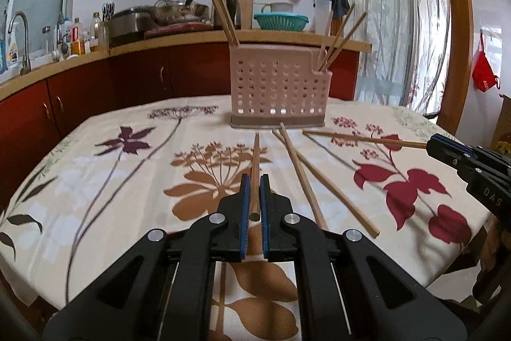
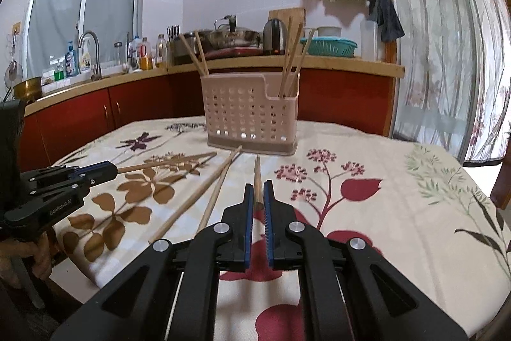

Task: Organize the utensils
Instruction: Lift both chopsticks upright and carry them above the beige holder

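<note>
Your left gripper (image 1: 255, 197) clamps one chopstick (image 1: 255, 162); your right gripper (image 2: 258, 197) pinches another (image 2: 257, 181). Both sticks point lengthwise straight ahead at the holder (image 1: 278, 88), standing mid-table beyond their tips; two more chopsticks (image 1: 303, 181) lie between.

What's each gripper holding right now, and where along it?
The left gripper and the right gripper each pinch one chopstick, the left chopstick and the right chopstick, at its thick near end.

Left gripper (image 2: 105, 170) body, right wrist view: "GenRobot.AI". Right gripper (image 1: 429, 146) body, left wrist view: "DAS", partly cut off. Red bag (image 1: 484, 75): white lettering, illegible.
</note>
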{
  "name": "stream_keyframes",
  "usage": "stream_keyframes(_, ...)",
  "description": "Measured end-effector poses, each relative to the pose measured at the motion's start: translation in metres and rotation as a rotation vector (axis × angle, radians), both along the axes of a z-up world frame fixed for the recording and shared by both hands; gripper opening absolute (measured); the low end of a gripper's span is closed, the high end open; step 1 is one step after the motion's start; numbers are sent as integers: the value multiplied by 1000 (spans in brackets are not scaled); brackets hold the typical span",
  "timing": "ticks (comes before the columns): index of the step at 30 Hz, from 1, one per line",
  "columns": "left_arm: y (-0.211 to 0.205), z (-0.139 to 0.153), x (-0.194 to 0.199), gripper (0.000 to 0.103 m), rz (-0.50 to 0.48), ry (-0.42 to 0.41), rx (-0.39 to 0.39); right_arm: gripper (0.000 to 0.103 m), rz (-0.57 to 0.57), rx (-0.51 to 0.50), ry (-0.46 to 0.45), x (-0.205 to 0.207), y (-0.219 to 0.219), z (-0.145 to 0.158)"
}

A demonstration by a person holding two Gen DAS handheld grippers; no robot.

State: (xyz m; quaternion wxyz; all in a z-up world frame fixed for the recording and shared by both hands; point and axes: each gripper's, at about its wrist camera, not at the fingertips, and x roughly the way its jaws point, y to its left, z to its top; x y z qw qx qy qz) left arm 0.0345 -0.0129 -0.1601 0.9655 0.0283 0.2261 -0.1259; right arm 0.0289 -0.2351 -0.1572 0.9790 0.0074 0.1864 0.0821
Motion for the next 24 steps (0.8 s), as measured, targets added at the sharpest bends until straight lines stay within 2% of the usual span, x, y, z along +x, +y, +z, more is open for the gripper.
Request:
stream_keyframes(14,19,68,-17,7,24,-144,-72,7,-25,29,-139,-22,-15,66)
stream_keyframes(19,27,94,-17,7,27,-165,-92,7,-25,24,-146,-20,-16,84)
stream_keyframes(24,30,113,-5,7,7,-134,-91,7,-24,15,-121,-6,-17,94)
